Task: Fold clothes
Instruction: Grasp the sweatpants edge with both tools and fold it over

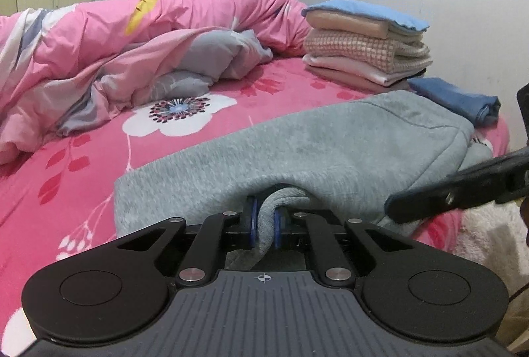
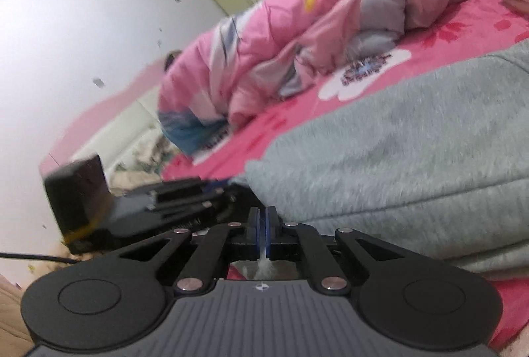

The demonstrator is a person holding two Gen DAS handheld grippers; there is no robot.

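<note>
Far left, a pink duvet [image 1: 99, 36] lies heaped along the back of the bed [image 1: 66, 178], its grey lining showing in the folds. The sheet under it is pink with a big white flower [image 1: 178, 115] printed on it. Near the middle, a grey sweatshirt [image 1: 314, 142] lies spread across the near half of the bed. The left gripper [image 1: 264, 224] is at its near hem, its blue pads pinching a thick fold of the grey cloth that bunches up between them. To the right, the right gripper [image 2: 263, 224] is pressed together on the same sweatshirt's edge, with only a thin wisp of cloth showing in the slit. Far right, against the wall, a stack of folded clothes [image 1: 367, 43] stands topped by a blue piece. Just in front of it lies a folded blue garment [image 1: 463, 102], beside the sweatshirt's far corner.
</note>
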